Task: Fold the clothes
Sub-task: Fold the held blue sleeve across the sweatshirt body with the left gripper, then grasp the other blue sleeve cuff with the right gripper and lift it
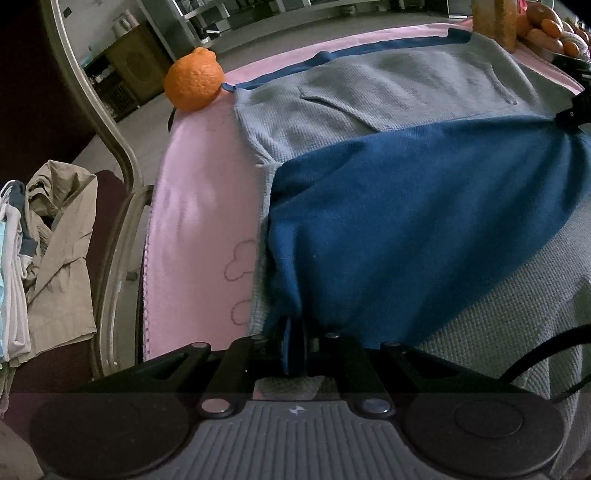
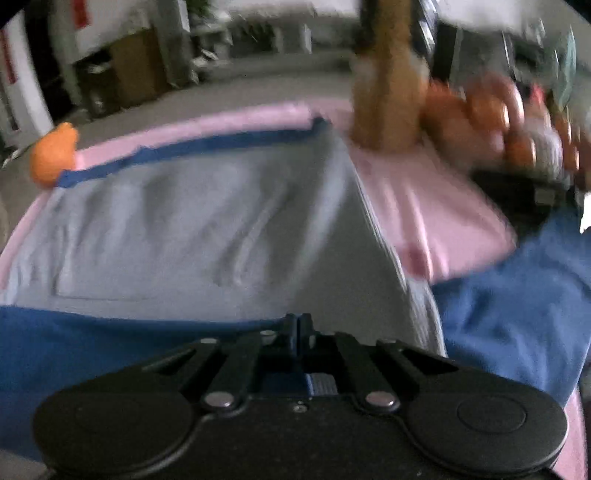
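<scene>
Nearest the left wrist camera, the left gripper (image 1: 295, 332) is pinching its 2 fingers together on a bunched end of the blue sleeve (image 1: 406, 221). The sleeve is lying folded across the grey sweater (image 1: 388, 96), which is spreading flat over a pink cloth (image 1: 199, 206) on the table. In the blurred right wrist view, the right gripper (image 2: 297, 325) is likewise closing its 2 fingers on a blue edge of the same garment.

Beyond the sweater's far left corner, an orange (image 1: 194, 79) is sitting just beside the blue hem. At the far right, a tall amber container (image 1: 495, 22) and a pile of fruit (image 1: 554, 29) are standing near the hem's other end. Left of the table, other clothes (image 1: 55, 251) are lying heaped on a chair.

The blur suggests quick motion; a hasty pull could be dragging the hem into the orange and rolling it off, or wrinkling the fold. A thin pinch may be slipping.
</scene>
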`<state>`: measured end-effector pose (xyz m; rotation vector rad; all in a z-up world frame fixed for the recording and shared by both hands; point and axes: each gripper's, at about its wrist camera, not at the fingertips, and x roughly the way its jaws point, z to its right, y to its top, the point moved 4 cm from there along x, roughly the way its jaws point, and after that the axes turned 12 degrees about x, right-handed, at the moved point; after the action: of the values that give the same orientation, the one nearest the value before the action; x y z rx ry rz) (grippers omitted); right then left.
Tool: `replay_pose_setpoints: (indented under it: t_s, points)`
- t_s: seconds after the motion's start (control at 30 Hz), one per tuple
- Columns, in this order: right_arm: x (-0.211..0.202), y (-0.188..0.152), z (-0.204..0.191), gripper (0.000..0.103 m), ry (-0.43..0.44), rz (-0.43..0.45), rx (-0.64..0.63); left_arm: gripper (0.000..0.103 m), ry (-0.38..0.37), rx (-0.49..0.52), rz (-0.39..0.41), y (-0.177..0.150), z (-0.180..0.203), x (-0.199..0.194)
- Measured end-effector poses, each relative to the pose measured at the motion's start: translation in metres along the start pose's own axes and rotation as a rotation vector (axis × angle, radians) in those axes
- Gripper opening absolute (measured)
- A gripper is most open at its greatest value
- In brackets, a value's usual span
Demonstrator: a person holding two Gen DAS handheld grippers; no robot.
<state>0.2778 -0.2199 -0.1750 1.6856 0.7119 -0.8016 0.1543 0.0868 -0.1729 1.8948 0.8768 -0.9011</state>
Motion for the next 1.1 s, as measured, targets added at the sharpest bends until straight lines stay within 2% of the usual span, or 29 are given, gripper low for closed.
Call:
replay_pose_setpoints:
  t_s: [0.1, 0.2, 0.23, 0.27, 0.37, 0.43, 0.47, 0.53, 0.57, 0.63, 0.7, 0.73, 0.8, 0.9, 1.0, 1.03, 1.1]
  points:
    - [-0.003, -0.002, 0.009, 0.005, -0.009, -0.014, 0.055, 0.009, 0.012, -0.001, 0.000, 0.000, 0.000, 0.000]
    - [-0.016, -0.003, 0.023, 0.029, 0.007, -0.021, 0.147, 0.012, 0.007, -0.030, 0.019, -0.002, -0.004, -0.007]
    - [-0.028, -0.003, 0.029, 0.039, 0.049, -0.009, 0.202, 0.012, -0.004, -0.047, 0.034, -0.003, -0.006, -0.011]
    - [-0.039, -0.004, 0.034, 0.043, 0.091, 0.002, 0.252, 0.013, -0.022, -0.069, 0.064, -0.003, -0.009, -0.018]
    - [-0.068, -0.014, 0.039, 0.042, 0.236, -0.006, 0.314, 0.013, -0.070, -0.115, 0.184, -0.001, -0.013, -0.040]
    - [-0.071, -0.025, 0.033, 0.040, 0.358, -0.074, 0.352, 0.013, -0.053, -0.087, 0.161, 0.003, -0.002, -0.032]
    - [-0.064, -0.032, 0.026, 0.033, 0.416, -0.135, 0.372, 0.014, -0.045, -0.073, 0.150, 0.004, 0.004, -0.029]
    - [-0.053, -0.047, 0.012, 0.030, 0.528, -0.258, 0.407, 0.014, -0.028, -0.045, 0.127, 0.008, 0.014, -0.021]
    - [-0.045, -0.053, 0.003, 0.030, 0.551, -0.319, 0.397, 0.014, -0.020, -0.031, 0.116, 0.009, 0.020, -0.017]
    - [-0.032, -0.061, -0.010, 0.030, 0.525, -0.401, 0.327, 0.017, 0.003, -0.016, 0.074, 0.006, 0.023, -0.008]
    - [-0.026, -0.064, -0.001, 0.005, 0.417, -0.404, 0.301, 0.021, 0.027, -0.023, 0.055, -0.001, 0.018, -0.008]
    - [-0.025, -0.065, 0.007, 0.000, 0.371, -0.399, 0.304, 0.021, 0.027, -0.037, 0.049, -0.005, 0.015, -0.009]
    - [-0.034, -0.061, 0.027, 0.000, 0.315, -0.349, 0.334, 0.022, 0.023, -0.074, 0.047, -0.012, 0.009, -0.014]
    - [-0.043, -0.061, 0.053, 0.000, 0.278, -0.312, 0.365, 0.021, 0.025, -0.125, 0.074, -0.018, 0.006, -0.026]
    - [-0.056, -0.060, 0.065, 0.013, 0.254, -0.269, 0.366, 0.021, -0.005, -0.222, 0.141, -0.024, -0.002, -0.047]
    - [-0.064, -0.059, 0.068, 0.022, 0.249, -0.237, 0.351, 0.021, -0.017, -0.249, 0.164, -0.025, -0.004, -0.052]
    - [-0.086, -0.056, 0.073, 0.024, 0.324, -0.176, 0.372, 0.021, -0.030, -0.287, 0.194, -0.026, -0.006, -0.061]
